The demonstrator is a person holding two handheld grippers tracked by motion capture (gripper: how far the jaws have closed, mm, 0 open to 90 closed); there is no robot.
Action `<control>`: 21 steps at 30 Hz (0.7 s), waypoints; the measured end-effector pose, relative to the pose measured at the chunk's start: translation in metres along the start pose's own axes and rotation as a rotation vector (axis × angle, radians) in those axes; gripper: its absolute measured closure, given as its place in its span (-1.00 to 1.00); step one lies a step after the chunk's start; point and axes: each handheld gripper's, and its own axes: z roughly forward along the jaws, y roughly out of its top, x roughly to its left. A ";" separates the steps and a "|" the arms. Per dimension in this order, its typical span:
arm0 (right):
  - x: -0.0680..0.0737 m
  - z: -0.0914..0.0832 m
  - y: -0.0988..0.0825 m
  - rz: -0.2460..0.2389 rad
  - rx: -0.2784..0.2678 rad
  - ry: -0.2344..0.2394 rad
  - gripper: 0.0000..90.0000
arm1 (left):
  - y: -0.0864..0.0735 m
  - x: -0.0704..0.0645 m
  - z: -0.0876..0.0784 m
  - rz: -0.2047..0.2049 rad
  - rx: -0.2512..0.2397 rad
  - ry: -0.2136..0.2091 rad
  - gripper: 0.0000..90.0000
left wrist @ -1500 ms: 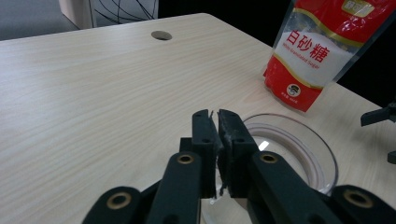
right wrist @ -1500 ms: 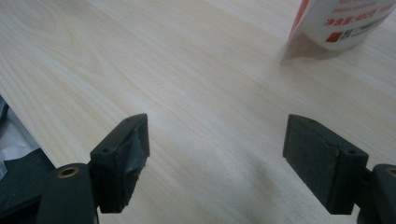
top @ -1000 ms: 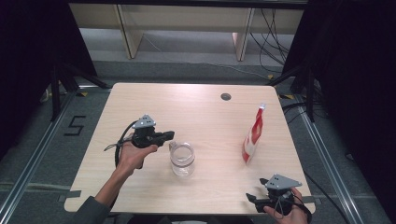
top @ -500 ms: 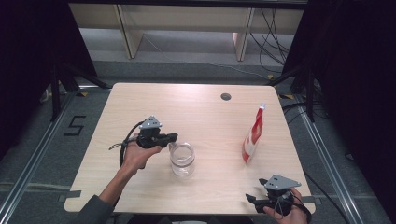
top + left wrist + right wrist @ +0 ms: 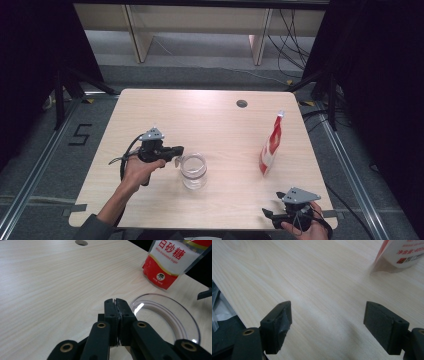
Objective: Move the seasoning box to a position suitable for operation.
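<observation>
A clear glass jar (image 5: 193, 171) stands open-topped near the middle of the wooden table (image 5: 215, 125). My left gripper (image 5: 177, 150) is level just left of its rim, jaws shut with nothing between them. In the left gripper view the shut jaws (image 5: 116, 301) sit beside the jar's rim (image 5: 175, 315), with a red and white sugar pouch (image 5: 172, 262) beyond. The pouch (image 5: 270, 146) stands upright at the table's right. My right gripper (image 5: 268, 216) rests at the front right corner, open; its view has the wide-apart jaws (image 5: 328, 312) over bare wood, with the pouch's base (image 5: 404, 252) ahead.
A round cable hole (image 5: 242, 103) lies toward the table's far edge. The table's front edge runs just under the right gripper. Dark curtains and metal floor rails flank the table, and a wooden shelf stands behind it.
The left hand has shifted only slightly beside the jar. The right gripper, the jar and the pouch have kept their places.
</observation>
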 end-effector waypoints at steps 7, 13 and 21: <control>0.000 0.000 0.000 -0.008 0.007 0.003 -0.48 | -0.009 -0.003 -0.012 -0.014 -0.002 -0.036 0.91; 0.001 0.001 0.000 -0.023 0.008 0.005 -0.48 | -0.017 -0.006 -0.020 -0.038 0.004 -0.043 0.91; 0.001 0.002 0.000 -0.037 0.007 0.004 -0.48 | -0.025 -0.011 -0.024 -0.025 0.014 -0.050 0.85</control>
